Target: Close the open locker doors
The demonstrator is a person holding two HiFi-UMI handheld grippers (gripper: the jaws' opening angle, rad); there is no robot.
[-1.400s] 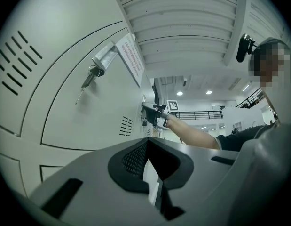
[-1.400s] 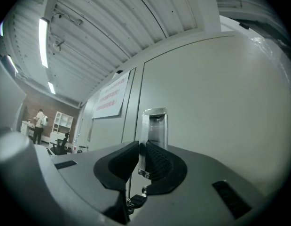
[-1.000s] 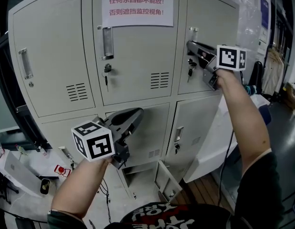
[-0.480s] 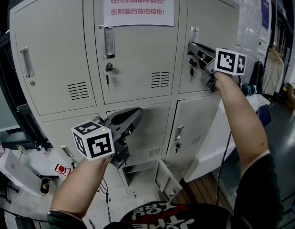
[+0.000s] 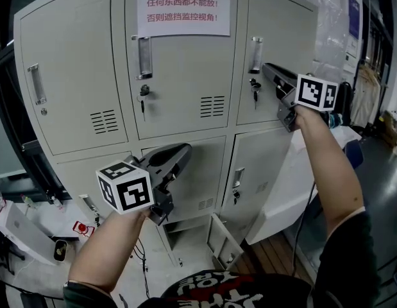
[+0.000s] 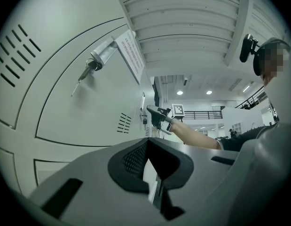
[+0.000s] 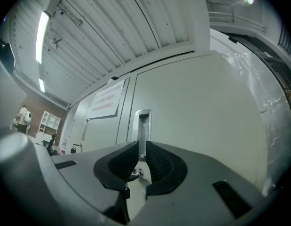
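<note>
The grey locker bank fills the head view. Its upper right door (image 5: 278, 37) sits flush, with a handle (image 5: 255, 54) and a key in the lock (image 5: 254, 87). My right gripper (image 5: 267, 67) hovers just off that door beside the lock, jaws a narrow gap apart and empty. Through that gap (image 7: 142, 145) the handle (image 7: 144, 126) shows. My left gripper (image 5: 184, 151) is held in front of the lower middle door, tips together and empty (image 6: 147, 142). A small bottom door (image 5: 220, 239) hangs open near the floor.
A paper notice with red print (image 5: 184, 5) is stuck on the upper middle door, which has a key hanging in its lock (image 5: 142, 98). The lower right door (image 5: 256, 172) looks flush. Loose items lie on the floor at the left (image 5: 31, 230).
The upper right door has swung from slightly ajar to flush. My right gripper has drawn back to the right, off the door. The left gripper has not moved.
</note>
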